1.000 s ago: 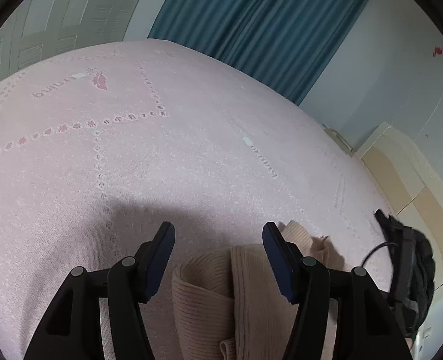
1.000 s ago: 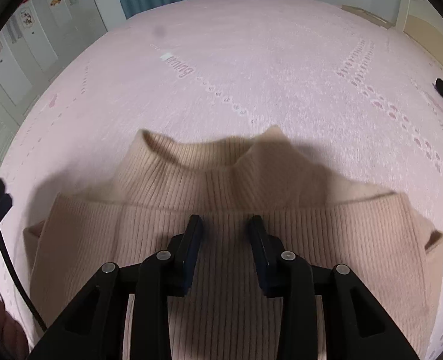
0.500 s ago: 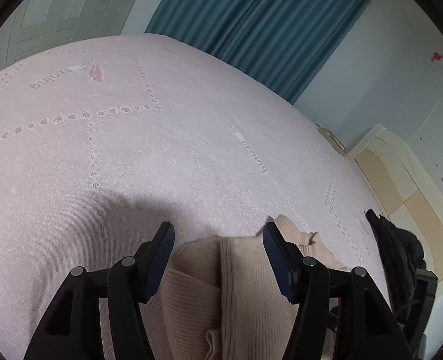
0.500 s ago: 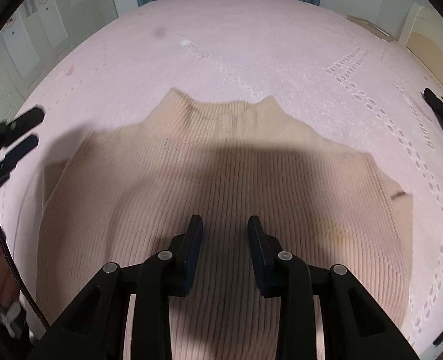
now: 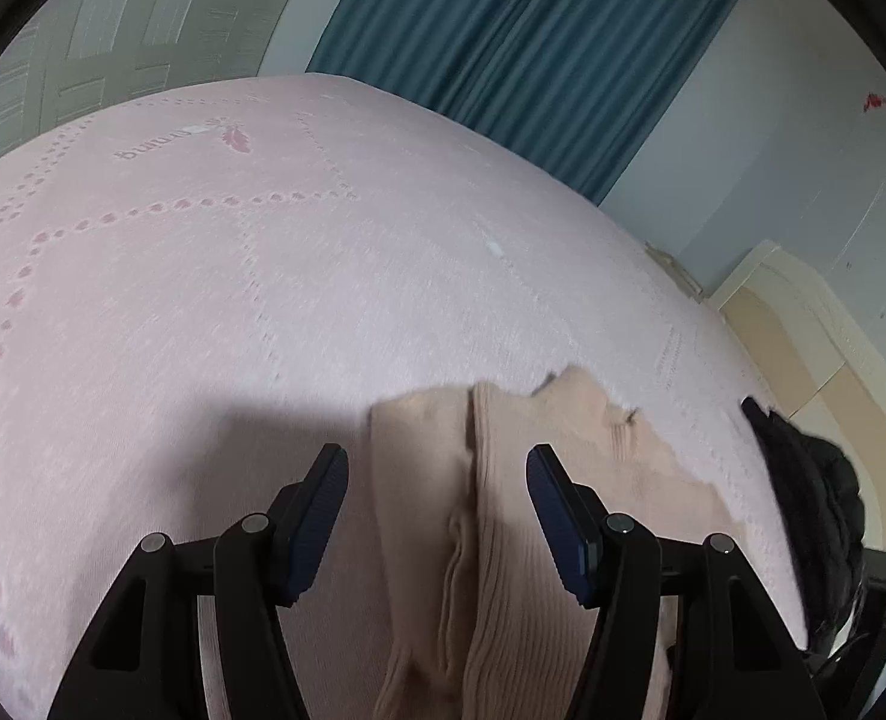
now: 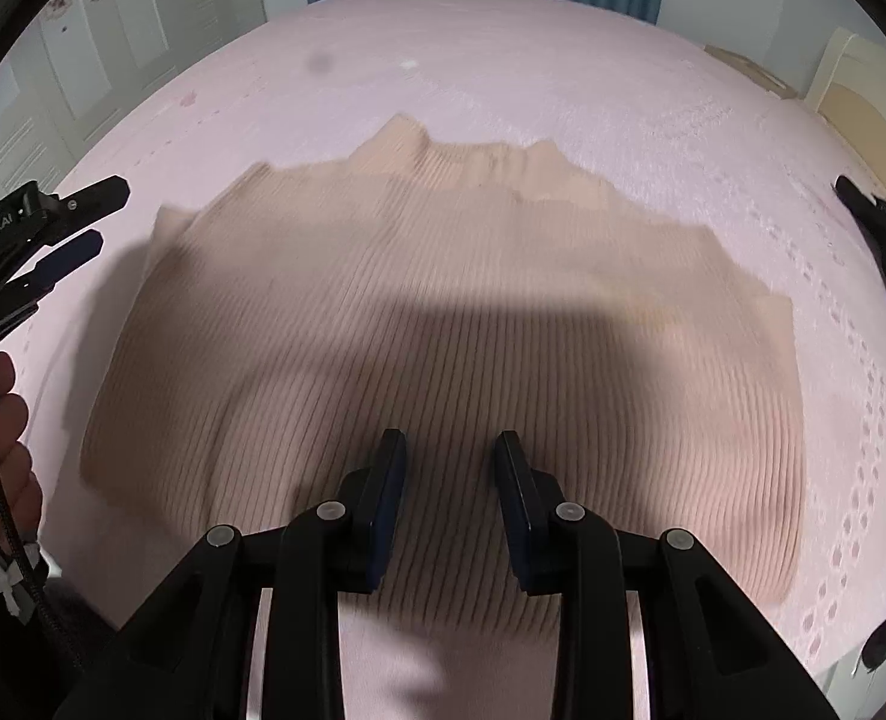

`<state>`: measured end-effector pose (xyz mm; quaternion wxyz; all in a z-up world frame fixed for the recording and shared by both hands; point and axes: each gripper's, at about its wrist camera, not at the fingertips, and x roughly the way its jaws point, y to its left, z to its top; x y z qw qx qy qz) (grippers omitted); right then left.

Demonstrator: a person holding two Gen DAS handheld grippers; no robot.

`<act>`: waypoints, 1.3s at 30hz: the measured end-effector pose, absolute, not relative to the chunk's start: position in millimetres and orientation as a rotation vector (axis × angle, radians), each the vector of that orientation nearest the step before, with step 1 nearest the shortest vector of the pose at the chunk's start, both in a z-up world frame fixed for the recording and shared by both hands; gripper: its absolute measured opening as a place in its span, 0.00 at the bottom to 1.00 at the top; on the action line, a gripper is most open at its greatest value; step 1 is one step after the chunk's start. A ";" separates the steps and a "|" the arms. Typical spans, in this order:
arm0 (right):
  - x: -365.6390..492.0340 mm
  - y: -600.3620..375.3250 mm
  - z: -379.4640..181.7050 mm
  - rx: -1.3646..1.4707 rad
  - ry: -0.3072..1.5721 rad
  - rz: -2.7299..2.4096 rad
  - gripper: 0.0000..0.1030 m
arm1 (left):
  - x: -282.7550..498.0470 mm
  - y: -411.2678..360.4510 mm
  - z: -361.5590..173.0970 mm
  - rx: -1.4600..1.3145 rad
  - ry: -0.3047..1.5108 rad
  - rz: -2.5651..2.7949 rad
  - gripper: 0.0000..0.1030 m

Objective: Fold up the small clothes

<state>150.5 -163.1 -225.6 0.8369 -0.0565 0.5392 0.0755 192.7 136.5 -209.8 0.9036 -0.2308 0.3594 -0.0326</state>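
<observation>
1. My ribbed beige knit sweater (image 6: pixel 443 324) lies spread flat on the pale pink patterned bedspread (image 5: pixel 215 300); its hem is cut off beneath my right gripper (image 6: pixel 450 450), and motion blurs its edges.
2. Right gripper hovers above the sweater's lower middle, jaws apart, holding nothing.
3. My left gripper (image 5: pixel 437 468) sits at the sweater's folded side edge, jaws spread wide.

Both wrist views look down close; share sweater (image 5: pixel 503 540) (image 6: pixel 443 330)
</observation>
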 end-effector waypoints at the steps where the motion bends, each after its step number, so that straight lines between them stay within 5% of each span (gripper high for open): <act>1: 144.2 -162.2 -228.4 -0.122 1.150 0.162 0.29 | 187.6 136.4 -210.3 -0.478 0.745 -0.068 0.58; 26: 90.9 -178.3 -237.6 -0.055 1.031 0.191 0.29 | 106.3 123.1 -236.0 -0.473 0.869 -0.101 0.58; 39: 73.2 -244.0 -203.8 -0.025 0.820 0.051 0.28 | 89.7 120.3 -248.0 -0.530 0.896 -0.175 0.56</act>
